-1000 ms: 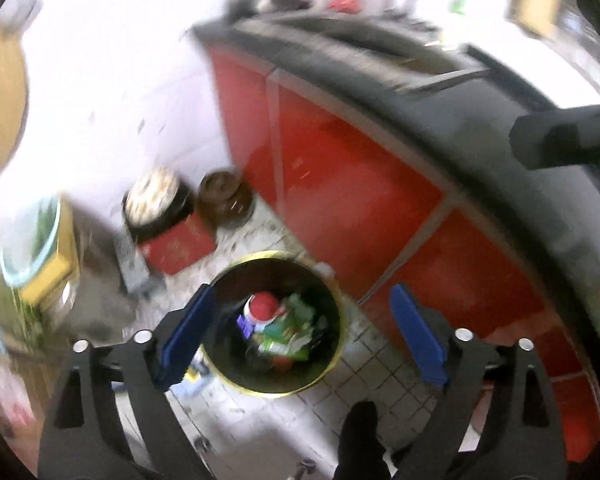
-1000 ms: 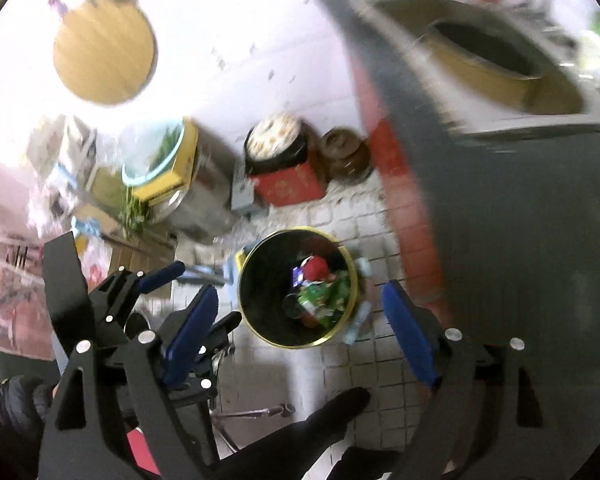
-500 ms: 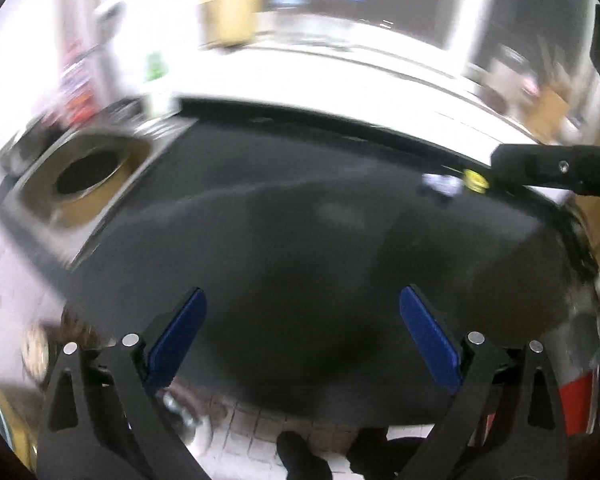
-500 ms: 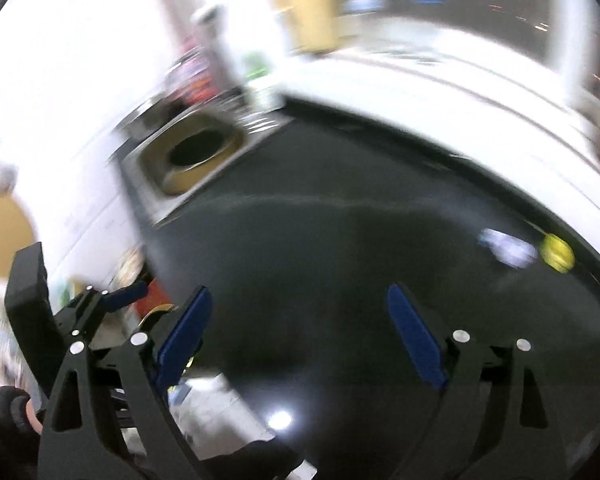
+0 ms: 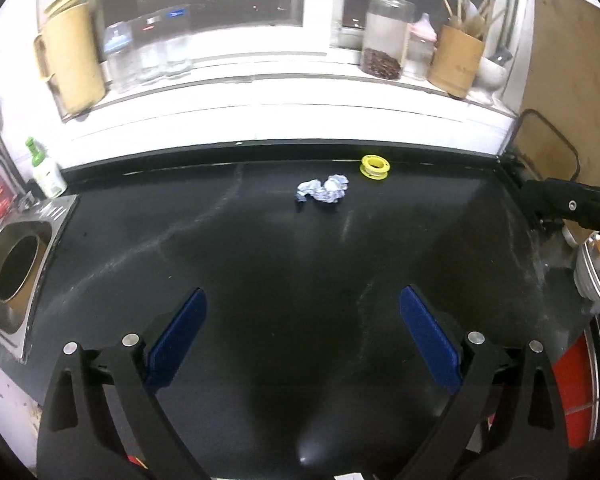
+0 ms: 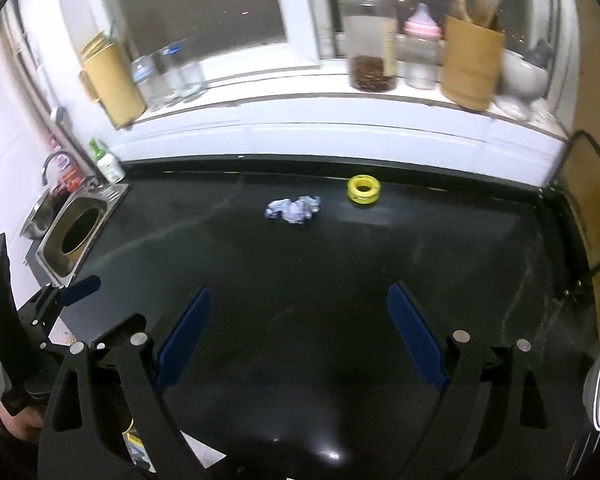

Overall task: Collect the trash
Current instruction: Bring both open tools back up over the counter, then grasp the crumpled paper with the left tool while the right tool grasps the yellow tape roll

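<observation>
A crumpled pale blue-white wrapper (image 5: pixel 322 193) (image 6: pixel 293 209) lies on the black countertop (image 5: pixel 260 272) (image 6: pixel 300 264) near its back edge. A yellow ring-shaped spool (image 5: pixel 374 166) (image 6: pixel 363 189) sits just right of it. My left gripper (image 5: pixel 302 312) hangs open over the near half of the counter with nothing between its blue pads. My right gripper (image 6: pixel 300 304) is also open and holds nothing, well short of the wrapper. The left gripper's body (image 6: pixel 40 312) shows at the left edge of the right wrist view, and the right gripper's body (image 5: pixel 572 204) at the right edge of the left wrist view.
A steel insert with a round hole (image 5: pixel 16 268) (image 6: pixel 78 232) is set in the counter's left end, a green-capped bottle (image 5: pixel 46 170) behind it. The white sill (image 5: pixel 260 92) carries jars, bottles and a utensil holder (image 5: pixel 456 60). A wooden board (image 5: pixel 568 80) leans at right.
Both grippers have swung up and away from the trash can on the floor by the red cabinets and now face the black countertop and window. Both stayed open with nothing in them.
</observation>
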Motion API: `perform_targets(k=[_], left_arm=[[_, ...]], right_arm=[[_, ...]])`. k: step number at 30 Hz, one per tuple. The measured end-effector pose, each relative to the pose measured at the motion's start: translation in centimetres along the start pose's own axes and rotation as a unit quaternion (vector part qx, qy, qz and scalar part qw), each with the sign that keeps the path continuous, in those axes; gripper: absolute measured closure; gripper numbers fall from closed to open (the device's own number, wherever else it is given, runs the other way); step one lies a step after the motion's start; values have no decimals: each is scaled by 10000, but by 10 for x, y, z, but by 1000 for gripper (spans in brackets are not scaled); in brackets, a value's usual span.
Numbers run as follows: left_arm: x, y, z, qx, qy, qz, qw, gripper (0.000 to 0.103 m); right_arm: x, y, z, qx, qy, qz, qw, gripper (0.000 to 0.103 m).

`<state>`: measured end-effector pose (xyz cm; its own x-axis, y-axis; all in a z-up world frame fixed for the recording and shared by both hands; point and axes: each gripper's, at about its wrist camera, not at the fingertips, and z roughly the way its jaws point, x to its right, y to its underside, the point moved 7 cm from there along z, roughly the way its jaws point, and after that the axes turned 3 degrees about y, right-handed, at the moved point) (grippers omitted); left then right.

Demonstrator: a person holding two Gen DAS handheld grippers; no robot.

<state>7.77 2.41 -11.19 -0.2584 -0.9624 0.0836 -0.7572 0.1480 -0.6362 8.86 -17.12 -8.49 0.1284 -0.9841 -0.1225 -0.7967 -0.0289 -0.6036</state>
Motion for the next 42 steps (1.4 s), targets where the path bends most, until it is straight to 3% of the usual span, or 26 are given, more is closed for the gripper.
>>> perform_targets(k=[12, 20, 31, 42], left_arm=[[15, -20, 29, -97, -68, 121, 9999, 9], [14, -39, 74, -273, -111, 98, 9995, 9], [11, -74, 171, -549, -89, 135, 9984, 9], [10, -88, 275, -954, 0, 168, 9953, 9]], right_arm=[[18, -18, 27, -69, -42, 33, 10000, 17], [33, -36, 72, -266, -49, 2, 9996, 17], [57, -64, 169, -626, 13, -117, 9980, 17], [81, -83, 287, -1113, 130, -131, 9936, 17]])
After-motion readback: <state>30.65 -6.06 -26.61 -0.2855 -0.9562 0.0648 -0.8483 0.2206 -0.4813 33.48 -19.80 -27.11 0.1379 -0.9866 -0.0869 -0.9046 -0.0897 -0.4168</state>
